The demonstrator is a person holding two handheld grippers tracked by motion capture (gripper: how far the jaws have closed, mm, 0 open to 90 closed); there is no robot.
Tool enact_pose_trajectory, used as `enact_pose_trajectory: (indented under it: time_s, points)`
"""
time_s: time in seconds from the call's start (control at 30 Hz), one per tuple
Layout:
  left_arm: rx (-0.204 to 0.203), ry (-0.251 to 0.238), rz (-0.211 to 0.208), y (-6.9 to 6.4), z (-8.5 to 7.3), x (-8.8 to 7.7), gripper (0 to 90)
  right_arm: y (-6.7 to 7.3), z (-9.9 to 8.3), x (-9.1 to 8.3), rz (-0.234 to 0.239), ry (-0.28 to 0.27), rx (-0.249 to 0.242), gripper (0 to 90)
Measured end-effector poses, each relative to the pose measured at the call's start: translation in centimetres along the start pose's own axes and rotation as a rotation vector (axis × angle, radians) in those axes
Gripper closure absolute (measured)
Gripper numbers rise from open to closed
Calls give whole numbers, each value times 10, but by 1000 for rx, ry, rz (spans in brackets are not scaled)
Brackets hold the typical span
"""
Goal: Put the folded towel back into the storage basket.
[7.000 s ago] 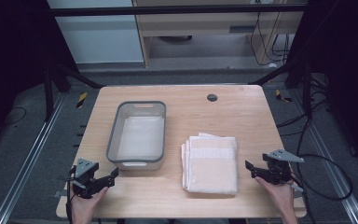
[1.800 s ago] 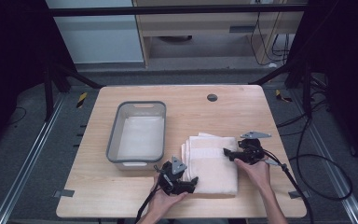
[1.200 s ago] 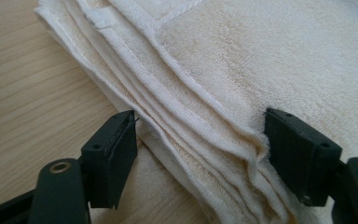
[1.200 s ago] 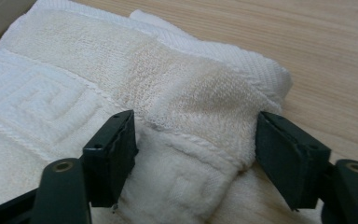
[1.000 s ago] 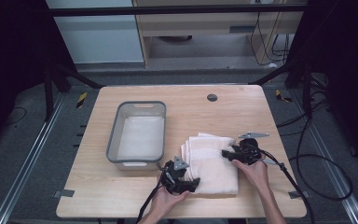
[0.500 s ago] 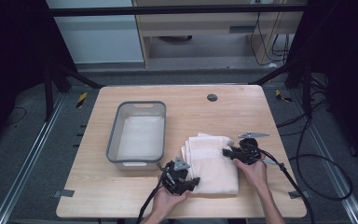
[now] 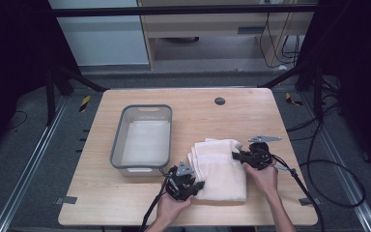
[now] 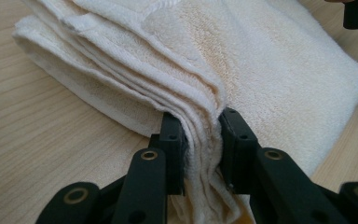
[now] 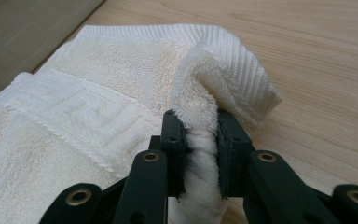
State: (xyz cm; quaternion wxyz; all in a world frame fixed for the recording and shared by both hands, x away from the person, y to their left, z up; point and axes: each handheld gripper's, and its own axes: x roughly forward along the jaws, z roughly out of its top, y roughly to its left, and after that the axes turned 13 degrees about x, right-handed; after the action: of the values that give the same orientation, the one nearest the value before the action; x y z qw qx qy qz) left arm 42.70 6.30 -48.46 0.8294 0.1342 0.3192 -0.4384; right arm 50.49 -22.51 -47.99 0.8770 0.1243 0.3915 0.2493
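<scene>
One wooden table (image 7: 125, 203), light grain, rounded corners, with one small dark round grommet (image 7: 220, 101) set into the top near its far edge. One grey plastic bin (image 7: 121, 137) stands on the left half, rectangular, open top, pale inside; contents not discernible beyond a pale floor. One folded cream towel (image 7: 221, 170) lies flat on the table right of the bin, near but apart from it, toward the near edge; several stacked layers show along its left side in the left gripper view (image 8: 279, 60), and a woven key-pattern band crosses it in the right gripper view (image 9: 74, 107). Two hand-held grippers, one per hand. Left gripper (image 7: 196, 185) sits at the towel's near-left corner, jaws clamped on a bunch of the towel's layered edges; in its own view (image 8: 200, 140) the folds are pinched tight between the two black jaws. Right gripper (image 7: 235, 155) sits at the towel's far-right edge, jaws clenched on a raised corner of the towel; in its own view (image 9: 199, 135) the ribbed hem curls up and over above the jaws. Two hands: left hand (image 7: 170, 205) and right hand (image 7: 263, 176), forearms entering from the bottom. One black cable (image 7: 319, 164) loops off the right gripper across the table's right edge.
</scene>
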Motion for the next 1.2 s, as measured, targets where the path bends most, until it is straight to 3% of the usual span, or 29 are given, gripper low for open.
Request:
enact_pose_trajectory:
  time_s: [0.4,0.67,1.2]
  points:
    - [19,-43,3,-1,7,-24,728,17,7,-22,34,-62,-34,758]
    - [62,-68,26,-5,16,-40,728,27,11,-35,47,-117,-55,758]
    - [86,-114,46,-6,28,-62,727,43,22,-54,61,-173,-84,758]
